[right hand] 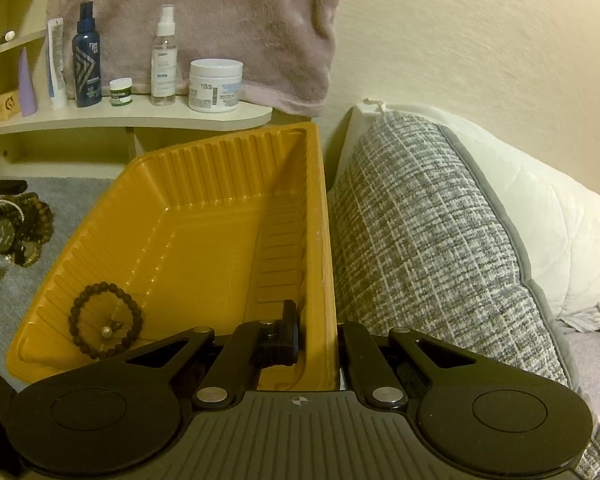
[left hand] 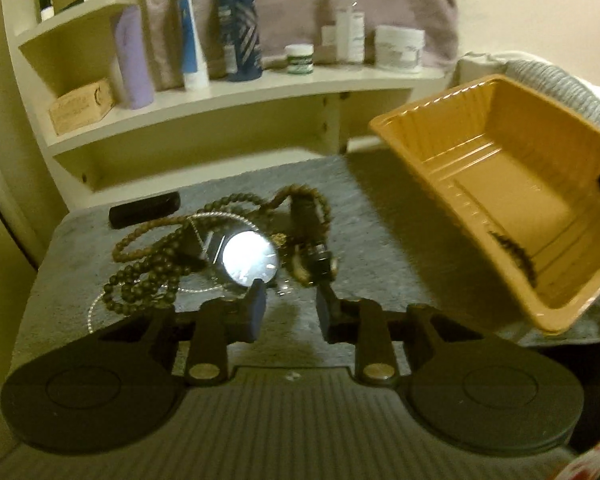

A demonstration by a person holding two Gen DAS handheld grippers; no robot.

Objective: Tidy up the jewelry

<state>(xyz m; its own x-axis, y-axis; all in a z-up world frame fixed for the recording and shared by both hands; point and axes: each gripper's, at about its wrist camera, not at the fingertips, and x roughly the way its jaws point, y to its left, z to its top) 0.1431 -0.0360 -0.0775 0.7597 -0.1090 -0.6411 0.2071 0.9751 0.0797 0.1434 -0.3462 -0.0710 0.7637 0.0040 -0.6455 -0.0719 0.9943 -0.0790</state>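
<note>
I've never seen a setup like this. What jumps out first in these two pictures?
The big orange tray stands out most: it is tilted, the right gripper is clamped on its side wall, and one beaded bracelet lies in it. Next comes the tangled pile of jewelry on the grey cloth, with a shiny watch face glaring just ahead of the left gripper, whose fingers stand apart with nothing in them.
</note>
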